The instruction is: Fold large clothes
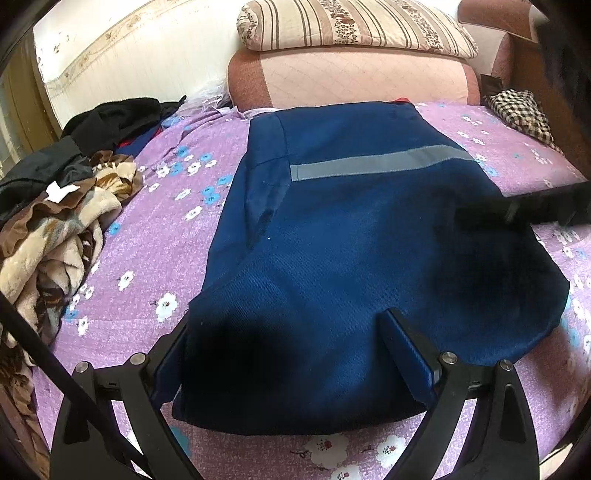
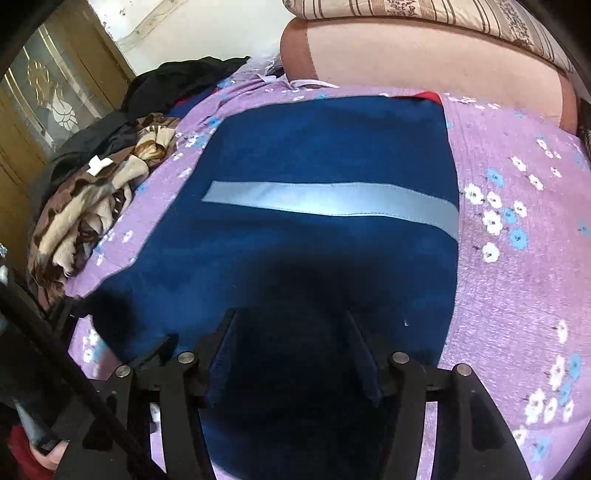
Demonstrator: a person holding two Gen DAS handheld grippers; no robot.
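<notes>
A dark blue garment (image 1: 351,240) with a grey reflective stripe (image 1: 376,160) lies folded into a rectangle on the purple flowered bedsheet (image 1: 155,236). My left gripper (image 1: 284,325) is open, its fingers astride the garment's near left corner. The right gripper's black body (image 1: 546,206) reaches in over the garment's right edge. In the right wrist view the garment (image 2: 314,254) and stripe (image 2: 332,201) fill the middle. My right gripper (image 2: 291,317) is open and empty just above the cloth.
A heap of brown patterned and black clothes (image 1: 62,206) lies on the bed's left side. A pink headboard cushion (image 1: 351,77) with a striped pillow (image 1: 354,26) stands behind. A checked cloth (image 1: 521,114) lies at the far right. A wooden door (image 2: 44,103) is left.
</notes>
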